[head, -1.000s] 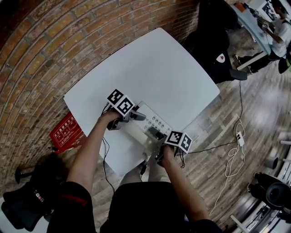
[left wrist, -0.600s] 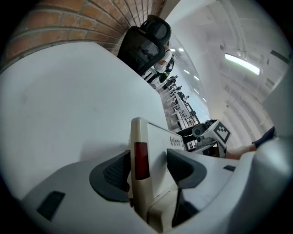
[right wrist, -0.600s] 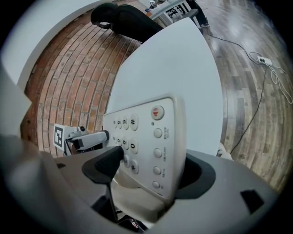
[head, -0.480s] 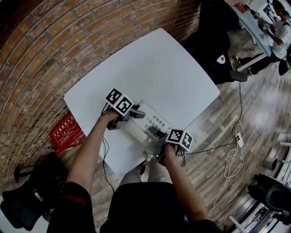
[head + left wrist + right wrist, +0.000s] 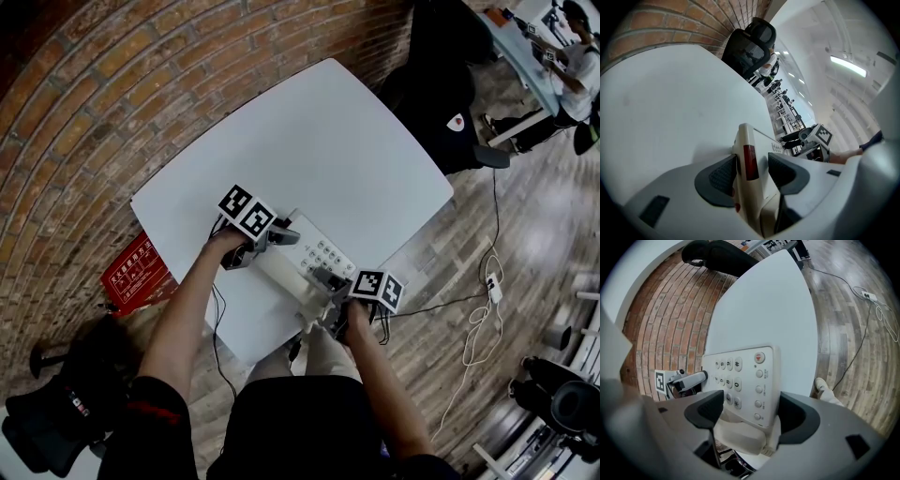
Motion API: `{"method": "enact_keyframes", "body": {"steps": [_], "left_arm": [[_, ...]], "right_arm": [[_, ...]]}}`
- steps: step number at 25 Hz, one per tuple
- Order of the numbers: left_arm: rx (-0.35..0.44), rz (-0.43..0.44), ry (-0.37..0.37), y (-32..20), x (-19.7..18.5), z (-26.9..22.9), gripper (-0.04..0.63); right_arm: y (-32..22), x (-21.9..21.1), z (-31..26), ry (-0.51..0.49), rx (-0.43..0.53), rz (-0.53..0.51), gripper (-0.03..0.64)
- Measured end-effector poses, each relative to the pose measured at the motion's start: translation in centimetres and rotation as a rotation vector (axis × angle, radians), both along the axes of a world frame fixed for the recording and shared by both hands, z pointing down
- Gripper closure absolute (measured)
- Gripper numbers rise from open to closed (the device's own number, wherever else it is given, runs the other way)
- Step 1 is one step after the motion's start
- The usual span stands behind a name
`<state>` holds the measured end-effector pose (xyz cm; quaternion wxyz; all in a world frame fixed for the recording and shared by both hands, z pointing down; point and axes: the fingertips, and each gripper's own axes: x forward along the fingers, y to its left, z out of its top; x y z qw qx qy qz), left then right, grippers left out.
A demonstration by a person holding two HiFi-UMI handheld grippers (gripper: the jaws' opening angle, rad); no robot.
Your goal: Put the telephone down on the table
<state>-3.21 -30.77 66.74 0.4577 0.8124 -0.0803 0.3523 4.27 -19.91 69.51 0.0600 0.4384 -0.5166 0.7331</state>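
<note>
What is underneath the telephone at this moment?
The white table lies under the telephone. The phone's own body covers the contact, so whether its base sits flat, or whether anything lies beneath it, cannot be seen.

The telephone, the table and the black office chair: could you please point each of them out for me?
telephone [image 5: 740, 376], right gripper view, on its keypad face.
table [image 5: 319, 141], head view, on the bare white top.
black office chair [image 5: 751, 49], left gripper view, on its backrest.
</note>
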Motion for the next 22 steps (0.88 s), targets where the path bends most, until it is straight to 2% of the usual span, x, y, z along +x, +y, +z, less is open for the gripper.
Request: {"method": "enact_keyframes", "body": {"steps": [5,11,22], "left_arm": [[0.021,0.021,-0.006,0.0,0.1,0.0,0.385],[0.030,0.016,-0.008,-0.1,0.1,-0.2,0.390],[0.079,0.003,-0.023,0.0,-0.7,-1.1,0.401]], "right_arm": [[1.3,1.0,0.4,0.026,-0.079,-0.034,0.279],[1.4,2.1,-0.1,0.048,-0.072,-0.042,0.279],[1.0,2.0,-1.8,0.077,0.045,-0.073,0.281]]}}
